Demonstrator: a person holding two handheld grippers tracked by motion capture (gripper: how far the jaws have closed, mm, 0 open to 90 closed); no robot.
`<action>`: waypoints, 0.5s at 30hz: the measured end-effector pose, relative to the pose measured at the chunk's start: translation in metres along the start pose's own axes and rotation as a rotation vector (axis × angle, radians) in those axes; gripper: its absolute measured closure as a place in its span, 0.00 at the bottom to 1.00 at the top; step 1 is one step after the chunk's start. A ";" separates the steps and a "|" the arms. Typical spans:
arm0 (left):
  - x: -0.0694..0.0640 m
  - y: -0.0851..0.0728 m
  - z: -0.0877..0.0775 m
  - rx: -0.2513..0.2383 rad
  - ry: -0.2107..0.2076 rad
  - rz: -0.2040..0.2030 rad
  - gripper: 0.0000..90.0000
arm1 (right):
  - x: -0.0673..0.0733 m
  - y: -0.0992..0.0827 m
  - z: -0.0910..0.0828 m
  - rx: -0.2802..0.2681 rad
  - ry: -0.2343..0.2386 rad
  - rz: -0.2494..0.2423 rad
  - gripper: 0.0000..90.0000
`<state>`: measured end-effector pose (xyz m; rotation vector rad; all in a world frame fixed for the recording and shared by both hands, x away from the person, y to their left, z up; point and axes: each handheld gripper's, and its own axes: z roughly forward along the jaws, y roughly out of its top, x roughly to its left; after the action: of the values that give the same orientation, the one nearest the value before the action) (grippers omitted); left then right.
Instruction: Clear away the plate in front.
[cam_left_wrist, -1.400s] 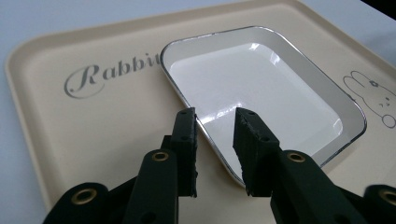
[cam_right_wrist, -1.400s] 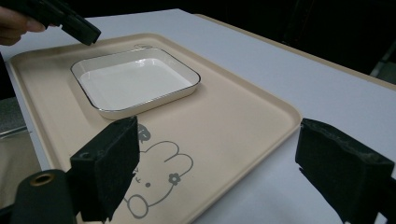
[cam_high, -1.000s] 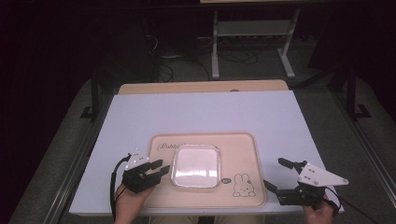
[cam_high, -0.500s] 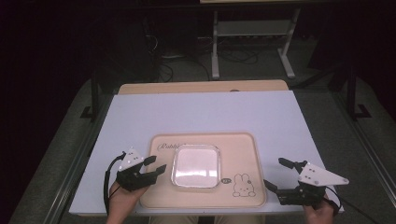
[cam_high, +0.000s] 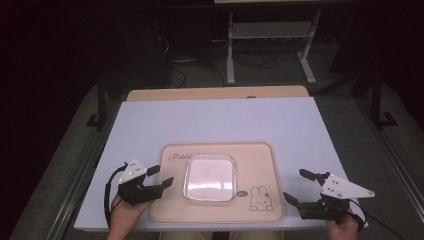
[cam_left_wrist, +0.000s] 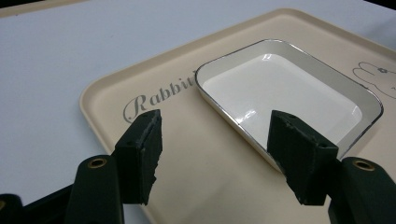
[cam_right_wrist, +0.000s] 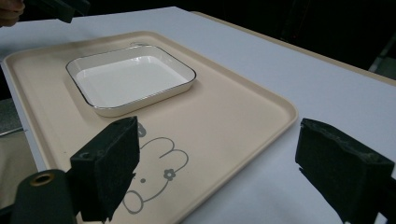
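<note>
jaws on the left gripper (cam_high: 159, 176) have just been opening and now stand wide apart with nothing between the pads, over the left edge of the beige tray (cam_high: 260, 157). in the left gripper view the two black pads (cam_left_wrist: 144, 154) frame bare tray surface, and the near corner of the white dish (cam_left_wrist: 289, 88) lies just beyond the right-hand pad, close to it but not touching. the person's left hand (cam_high: 122, 217) comes in from the bottom edge of the high view, with the gripper's cable looping beside it

white dish (cam_high: 210, 177), square with rounded corners and a thin dark rim line, sits flat on the tray a little left of the tray's middle. it looks empty. beside it on the tray is a printed rabbit drawing (cam_high: 259, 198), and script lettering runs along the tray's far left part

right gripper (cam_high: 300, 192) rests off the tray's right end, over the white table (cam_high: 220, 120), its jaws also spread wide and holding nothing. in the right gripper view one pad (cam_right_wrist: 109, 165) hangs above the rabbit drawing and the other is over the white table past the tray's edge, well apart from the dish (cam_right_wrist: 130, 77)
</note>
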<state>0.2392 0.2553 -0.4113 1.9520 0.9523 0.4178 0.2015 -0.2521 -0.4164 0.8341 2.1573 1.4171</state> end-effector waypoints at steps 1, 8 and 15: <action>0.000 -0.001 -0.001 -0.002 0.001 -0.001 0.39 | 0.000 0.000 0.000 0.000 -0.001 -0.001 0.14; 0.004 -0.003 -0.005 -0.017 0.008 -0.023 0.36 | -0.002 -0.001 0.000 0.009 -0.003 0.001 0.14; 0.003 -0.004 -0.005 -0.030 0.003 -0.031 0.36 | 0.000 0.000 0.002 0.019 0.003 -0.005 0.14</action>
<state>0.2365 0.2615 -0.4119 1.9081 0.9721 0.4152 0.2025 -0.2514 -0.4174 0.8324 2.1767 1.3988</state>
